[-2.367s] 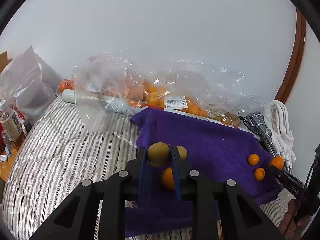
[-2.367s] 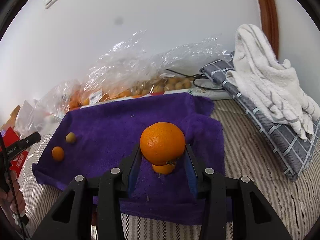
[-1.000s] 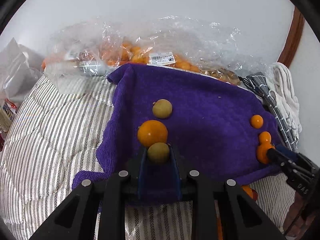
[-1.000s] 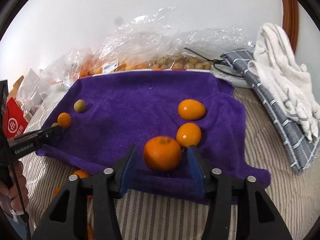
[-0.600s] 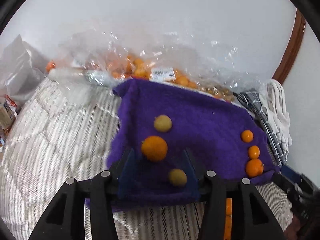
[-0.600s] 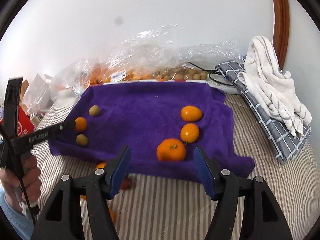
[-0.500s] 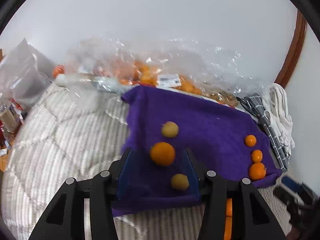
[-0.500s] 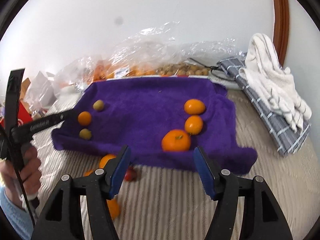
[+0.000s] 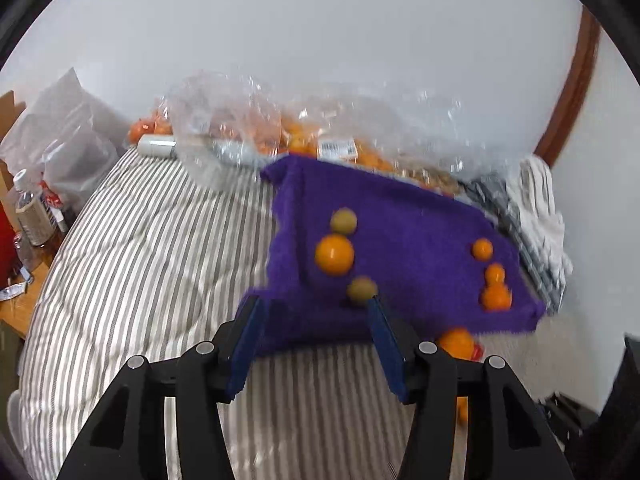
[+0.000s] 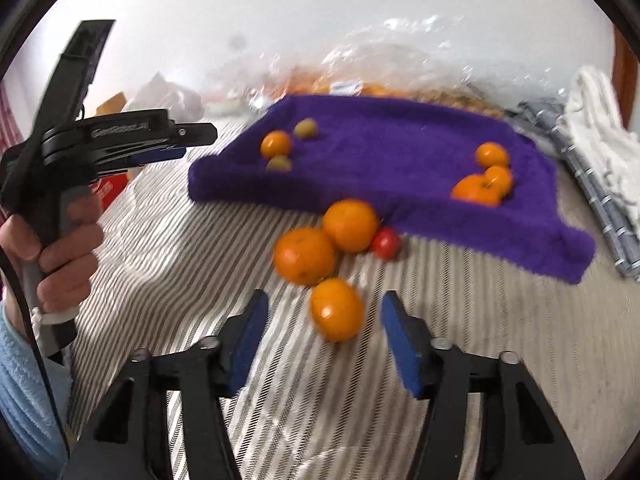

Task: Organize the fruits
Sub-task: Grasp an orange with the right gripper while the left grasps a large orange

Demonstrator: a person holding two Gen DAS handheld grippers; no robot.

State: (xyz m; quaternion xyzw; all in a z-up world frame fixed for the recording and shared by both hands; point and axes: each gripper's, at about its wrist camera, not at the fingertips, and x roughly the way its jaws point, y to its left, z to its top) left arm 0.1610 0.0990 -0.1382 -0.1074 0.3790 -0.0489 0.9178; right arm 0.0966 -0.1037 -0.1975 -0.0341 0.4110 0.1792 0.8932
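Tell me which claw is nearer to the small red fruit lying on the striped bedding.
Right. The right claw hovers open just short of the oranges clustered beside the red fruit. The left claw hangs off to the side, at the purple towel's far corner.

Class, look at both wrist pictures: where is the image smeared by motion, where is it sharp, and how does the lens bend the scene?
Left wrist view: purple towel edges and plastic bag smeared; black corners from the round lens. Right wrist view: nearest orange and striped bedding streaked; the hand-held gripper stays sharp; towel edge bows.

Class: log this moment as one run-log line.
left gripper: open, empty | right gripper: open, closing around loose orange fruit on striped quilt | purple fleece towel: six fruits
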